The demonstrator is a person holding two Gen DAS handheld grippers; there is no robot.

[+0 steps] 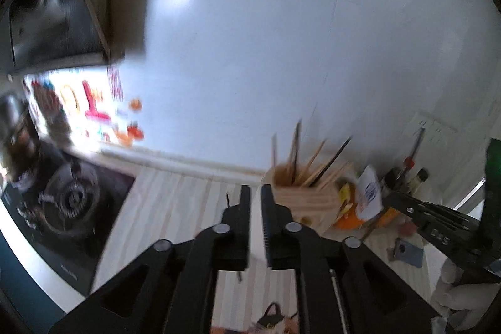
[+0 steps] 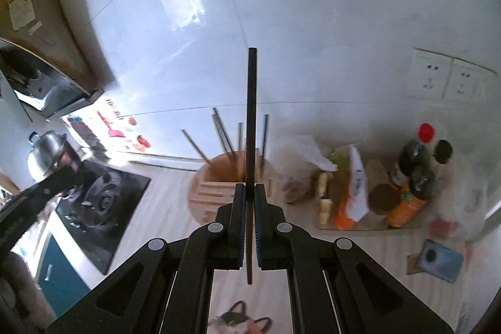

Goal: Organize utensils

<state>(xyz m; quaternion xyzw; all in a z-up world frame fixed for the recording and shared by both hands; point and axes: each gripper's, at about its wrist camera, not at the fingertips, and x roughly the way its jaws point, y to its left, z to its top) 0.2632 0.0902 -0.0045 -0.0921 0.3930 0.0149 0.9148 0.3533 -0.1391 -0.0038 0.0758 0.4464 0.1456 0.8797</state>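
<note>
My right gripper is shut on a dark chopstick that stands upright between its pads, above the counter and just in front of the round wooden utensil holder. Several chopsticks stand in that holder. In the left wrist view the holder is just right of my left gripper, whose jaws are nearly closed with a narrow gap and nothing between them. Several chopsticks stick out of the holder there. The right gripper's arm shows at the right of that view.
A gas hob with a pot lies at the left. Bottles, packets and an orange container crowd a tray at the right. A blue phone lies on the counter. Wall sockets sit on the white tiled wall.
</note>
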